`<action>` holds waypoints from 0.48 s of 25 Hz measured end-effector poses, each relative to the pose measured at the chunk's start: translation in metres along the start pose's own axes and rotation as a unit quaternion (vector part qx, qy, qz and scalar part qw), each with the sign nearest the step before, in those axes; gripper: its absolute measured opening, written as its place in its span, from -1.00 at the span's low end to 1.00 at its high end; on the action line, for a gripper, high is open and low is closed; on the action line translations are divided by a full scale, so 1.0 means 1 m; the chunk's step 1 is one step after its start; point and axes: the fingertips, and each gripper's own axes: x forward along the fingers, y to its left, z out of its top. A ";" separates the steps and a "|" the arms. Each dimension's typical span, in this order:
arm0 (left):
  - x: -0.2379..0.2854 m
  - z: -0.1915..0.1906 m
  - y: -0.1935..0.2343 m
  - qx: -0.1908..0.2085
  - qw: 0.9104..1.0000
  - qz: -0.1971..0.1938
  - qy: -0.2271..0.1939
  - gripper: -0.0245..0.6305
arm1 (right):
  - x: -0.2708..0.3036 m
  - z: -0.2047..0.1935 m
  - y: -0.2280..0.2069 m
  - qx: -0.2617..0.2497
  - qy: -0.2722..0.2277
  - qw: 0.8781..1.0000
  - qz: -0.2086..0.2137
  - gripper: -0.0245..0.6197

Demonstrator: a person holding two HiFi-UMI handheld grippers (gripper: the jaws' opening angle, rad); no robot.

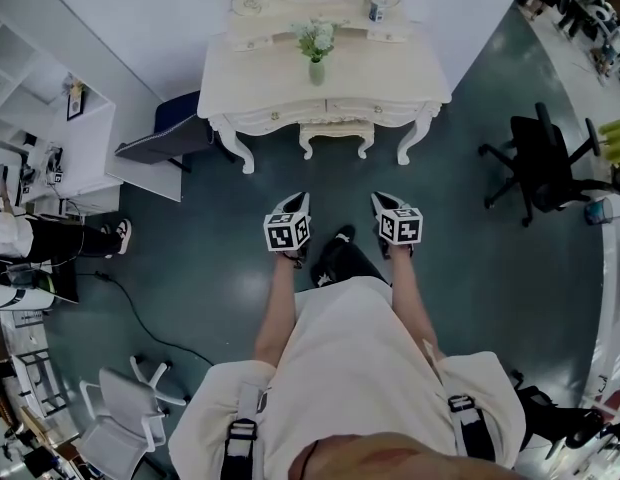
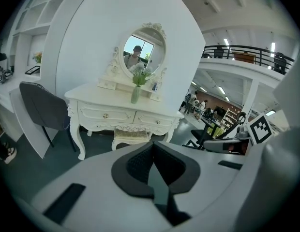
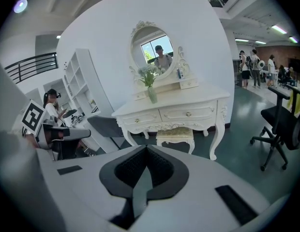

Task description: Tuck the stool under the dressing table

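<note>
My left gripper (image 1: 293, 208) and right gripper (image 1: 385, 208) hang mid-frame, each with its jaws pressed together on nothing. The stool (image 1: 336, 134) sits above them, well apart, between the legs of the dressing table (image 1: 260, 78), its seat under the worktop's front edge. Bare floor (image 1: 330, 183) lies between us. An office chair (image 1: 540, 163) stands at right and a grey chair (image 1: 160, 143) at left.

A big open workspace, part lab and part office, with a home corner staged inside it: a cream carved dressing table (image 1: 265, 73) with an oval framed mirror (image 2: 144, 52) stands against a white partition wall (image 3: 101, 33). Around it are a black swivel office chair (image 1: 540, 163), a railed mezzanine (image 2: 247, 52), ceiling strip lights (image 3: 278, 29) and a glossy dark teal floor (image 1: 470, 268).
</note>
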 end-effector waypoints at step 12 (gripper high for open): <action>0.007 0.006 -0.002 -0.006 1.000 -0.003 0.001 -0.88 | 0.001 0.010 -0.004 0.004 -0.008 1.000 -0.002 -0.79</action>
